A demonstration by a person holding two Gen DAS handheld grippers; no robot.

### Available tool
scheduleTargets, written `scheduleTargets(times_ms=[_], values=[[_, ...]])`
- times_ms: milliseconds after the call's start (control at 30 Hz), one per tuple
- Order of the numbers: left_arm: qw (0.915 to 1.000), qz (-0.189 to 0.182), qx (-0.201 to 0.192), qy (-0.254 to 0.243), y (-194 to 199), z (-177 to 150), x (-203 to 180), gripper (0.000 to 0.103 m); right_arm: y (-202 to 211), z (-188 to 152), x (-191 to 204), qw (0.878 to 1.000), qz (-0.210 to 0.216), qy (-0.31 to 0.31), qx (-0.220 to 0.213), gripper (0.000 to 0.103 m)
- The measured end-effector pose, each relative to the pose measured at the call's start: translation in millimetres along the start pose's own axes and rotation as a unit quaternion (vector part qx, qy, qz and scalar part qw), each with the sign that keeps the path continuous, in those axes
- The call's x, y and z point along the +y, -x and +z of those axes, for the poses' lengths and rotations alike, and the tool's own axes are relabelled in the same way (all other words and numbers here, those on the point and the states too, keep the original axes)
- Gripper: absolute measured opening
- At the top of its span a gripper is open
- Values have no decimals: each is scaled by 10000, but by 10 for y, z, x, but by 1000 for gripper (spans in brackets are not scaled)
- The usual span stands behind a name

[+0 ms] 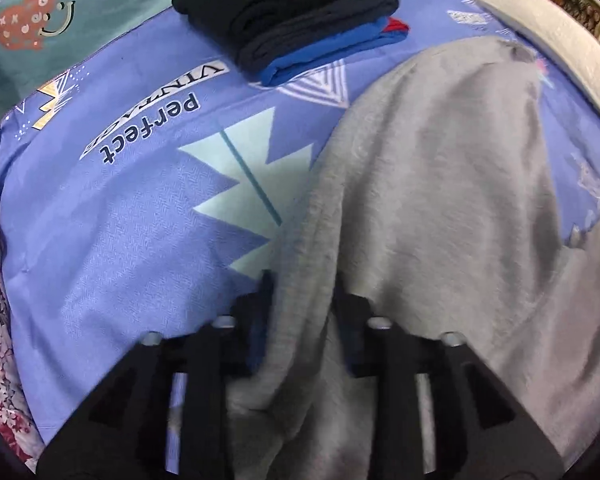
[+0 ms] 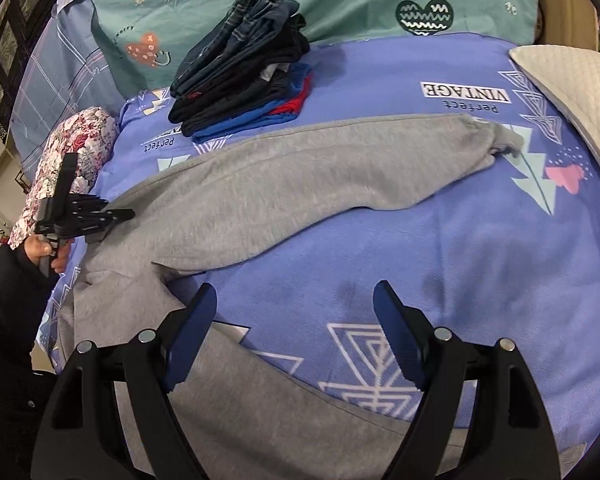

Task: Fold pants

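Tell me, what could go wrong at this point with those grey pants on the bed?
1. The left gripper pinches only an edge of the grey pants; the cloth might slip out when pulled.
2. The right gripper is open and holds nothing, so one leg could drag and the fold come out crooked.
3. The stack of folded clothes sits close behind; a swung leg might knock it over.

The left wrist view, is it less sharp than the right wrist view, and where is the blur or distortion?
Left wrist view: motion blur smears the grey pants and the left gripper clamped on them. Right wrist view: sharper; the open right gripper casts soft shadows; fisheye curves the bedsheet edges.
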State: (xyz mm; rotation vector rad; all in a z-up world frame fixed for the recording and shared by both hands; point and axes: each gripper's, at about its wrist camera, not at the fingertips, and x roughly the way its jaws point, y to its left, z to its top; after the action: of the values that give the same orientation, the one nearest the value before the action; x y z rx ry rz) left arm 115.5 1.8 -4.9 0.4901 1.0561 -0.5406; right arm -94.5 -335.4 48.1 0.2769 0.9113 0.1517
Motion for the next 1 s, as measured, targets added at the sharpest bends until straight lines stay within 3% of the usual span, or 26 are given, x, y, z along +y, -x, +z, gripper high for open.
scheduleTargets(times_ms=[33, 67, 100, 233, 267, 333, 400, 467, 533, 600, 733, 833, 1000], values=[[10000, 29, -2, 29, -26, 27, 12, 48, -18, 12, 12, 10000, 21, -21, 20, 81], [10000, -18, -23, 78, -28, 45, 11, 39, -26, 20, 18, 10000, 51, -40, 33, 81], [9998, -99, -32, 162, -2, 60, 17, 9, -27, 31, 15, 10000, 71, -56, 41, 81], [9968, -389, -668, 197, 534, -5, -122, 9, -1, 120, -62, 9984, 425, -364, 30, 82], [9950, -463, -884, 96, 743, -80, -217, 9, 4, 149, -87, 9973, 567, -476, -6, 87], [9908, -605, -1203, -107, 1089, -244, -432, 9, 14, 247, -150, 9904, 1104, -823, -157, 102], [9869, -667, -1412, -411, 1360, -447, -690, 10, -20, 356, -186, 9790, 1673, -1130, -283, 102], [9856, -713, -1425, -571, 1459, -560, -879, 10, -162, 493, -191, 9714, 1970, -1317, -150, 102], [9856, -724, -1418, -574, 1477, -658, -976, 10, -437, 630, -169, 9717, 1892, -1407, 139, 102], [9861, -774, -1393, -471, 1455, -700, -986, 10, -726, 716, -184, 9755, 1504, -1572, 339, 102], [9865, -792, -1385, -360, 1431, -764, -954, 10, -1093, 853, -214, 9779, 1129, -1730, 325, 101], [9862, -723, -1431, -411, 1502, -797, -975, 10, -1119, 998, -155, 9787, 1175, -1682, 116, 87], [9841, -710, -1572, -418, 1626, -839, -958, 10, -1251, 1009, -125, 9724, 1232, -1843, 722, 71]])
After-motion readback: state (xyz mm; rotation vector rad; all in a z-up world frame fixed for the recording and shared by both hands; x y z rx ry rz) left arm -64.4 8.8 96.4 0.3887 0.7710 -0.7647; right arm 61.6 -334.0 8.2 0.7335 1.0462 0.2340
